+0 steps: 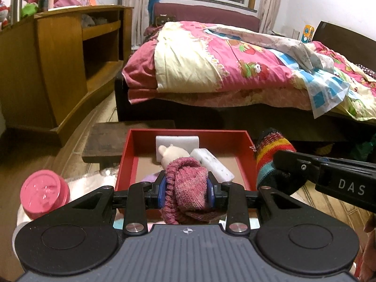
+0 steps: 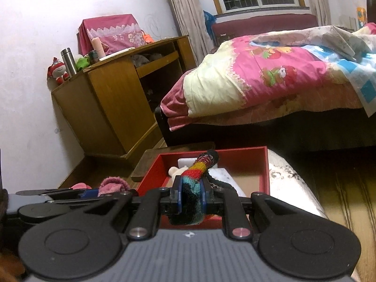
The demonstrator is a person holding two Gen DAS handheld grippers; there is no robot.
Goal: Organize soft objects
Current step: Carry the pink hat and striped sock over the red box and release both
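The pink knitted sock (image 1: pixel 186 188) is clamped between the blue pads of the left gripper (image 1: pixel 186 193), which is closed tight on the bunched wool; the sock's cuff droops below the jaws. It hangs at the near edge of the red box (image 1: pixel 127 155), just in front of it. Inside the box lie a cream plush toy (image 1: pixel 168 154), a white foam block (image 1: pixel 177 141) against the far wall and a white speckled sponge (image 1: pixel 212 164) slanting toward the near right corner; the plush touches both.

Just right of the box, the striped multicoloured sock (image 2: pixel 196 176) is pinched in the right gripper (image 2: pixel 191 198), whose jaws are likewise closed on it. Its toe end points up and forward over the box interior.

A pink round lid (image 1: pixel 44 193) sits at the left, beside the left gripper. The box rests on a whitish cushioned surface (image 2: pixel 291 183) above the wooden floor (image 1: pixel 329 202). Beyond stand a bed with a pink quilt (image 1: pixel 235 61) and a wooden cabinet (image 1: pixel 61 70).
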